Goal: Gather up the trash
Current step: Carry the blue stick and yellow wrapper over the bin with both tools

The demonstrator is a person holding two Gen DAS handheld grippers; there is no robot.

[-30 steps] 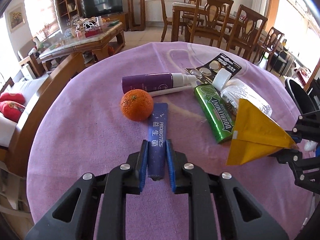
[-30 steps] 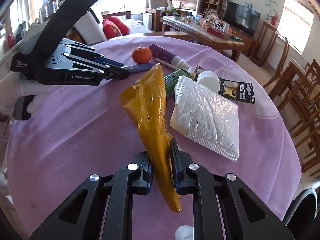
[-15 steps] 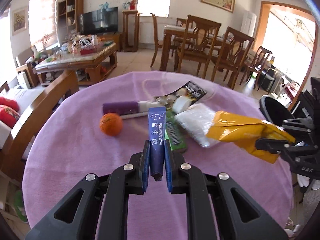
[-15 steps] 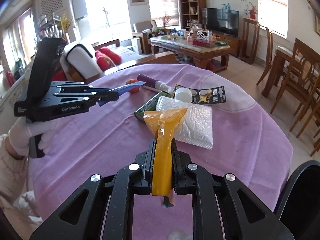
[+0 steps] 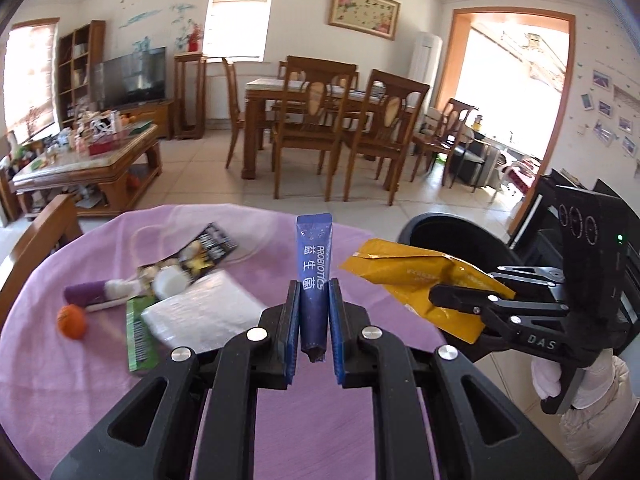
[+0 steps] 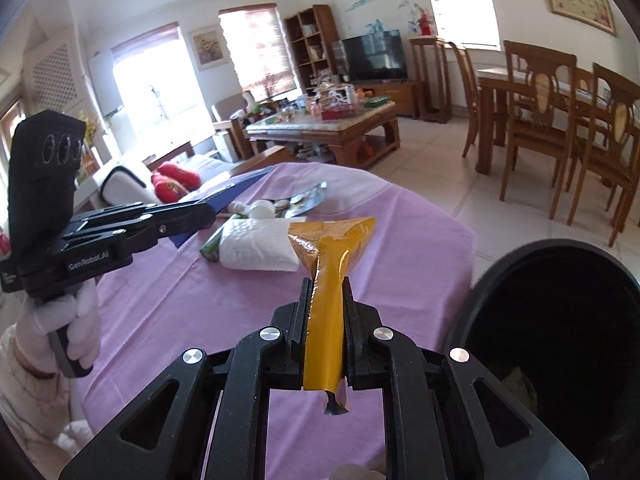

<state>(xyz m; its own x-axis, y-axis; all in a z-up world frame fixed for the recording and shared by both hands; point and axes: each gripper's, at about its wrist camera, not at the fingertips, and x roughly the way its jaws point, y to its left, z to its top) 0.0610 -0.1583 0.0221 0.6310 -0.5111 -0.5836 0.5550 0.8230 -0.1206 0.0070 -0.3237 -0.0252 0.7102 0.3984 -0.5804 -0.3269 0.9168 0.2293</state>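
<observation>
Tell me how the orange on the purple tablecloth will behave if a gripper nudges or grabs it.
The orange looks round and lies free on the tablecloth, so a nudge would likely set it rolling. Only the purple tube lies close, so little would stop it. Its curved skin may slip between flat pads; it probably weighs more than the wrappers.

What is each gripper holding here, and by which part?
The left gripper pinches the blue probiotics sachet near its lower end. The right gripper clamps the yellow wrapper across its narrow lower half.
</observation>
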